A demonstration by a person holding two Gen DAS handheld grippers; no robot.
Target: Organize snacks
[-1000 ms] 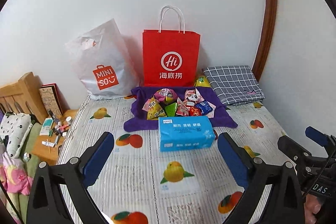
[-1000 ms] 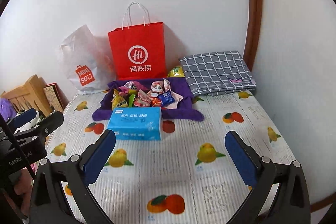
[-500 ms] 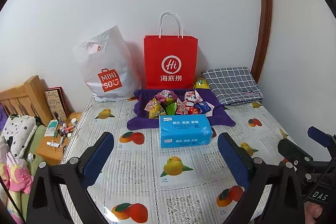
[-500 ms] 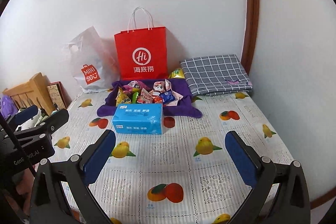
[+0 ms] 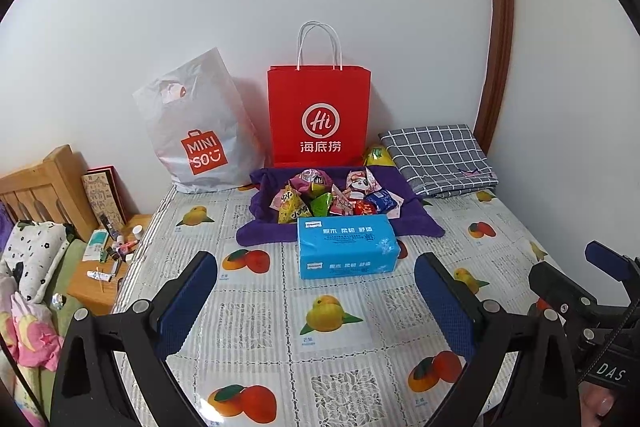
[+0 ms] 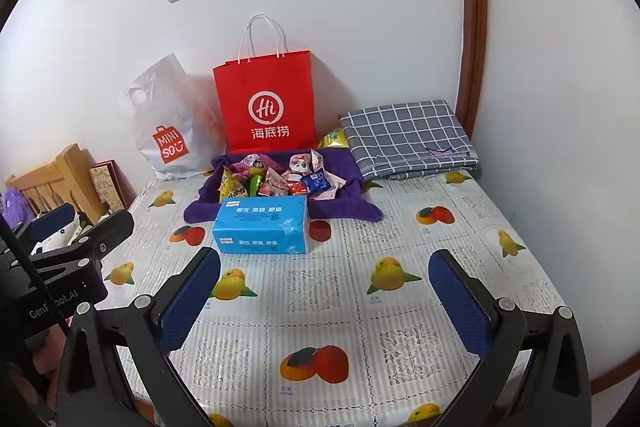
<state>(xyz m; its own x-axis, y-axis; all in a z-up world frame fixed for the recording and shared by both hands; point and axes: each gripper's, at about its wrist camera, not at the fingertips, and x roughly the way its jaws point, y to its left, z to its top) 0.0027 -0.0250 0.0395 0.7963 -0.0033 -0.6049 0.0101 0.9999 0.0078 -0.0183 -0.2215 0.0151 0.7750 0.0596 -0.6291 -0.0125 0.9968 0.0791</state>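
Observation:
Several small snack packets [image 5: 332, 197] [image 6: 276, 179] lie heaped on a purple cloth [image 5: 260, 235] [image 6: 344, 211] at the back of the table. A blue tissue pack [image 5: 346, 247] [image 6: 262, 229] sits just in front of the cloth. Behind stand a red paper bag [image 5: 319, 119] [image 6: 266, 105] and a white Miniso plastic bag [image 5: 200, 131] [image 6: 170, 123] against the wall. My left gripper [image 5: 316, 301] is open and empty, well short of the tissue pack. My right gripper [image 6: 324, 301] is open and empty too, near the table's front.
The fruit-print tablecloth [image 5: 336, 347] [image 6: 400, 307] covers the table. A folded grey checked cloth [image 5: 438, 155] [image 6: 408, 137] lies at the back right by a brown door frame [image 5: 498, 27]. A wooden bedside stand with small items [image 5: 108, 259] and bedding sit left of the table.
Both grippers have pulled back and risen a little, so the snacks, tissue pack and bags look smaller and farther. The jaws stayed open.

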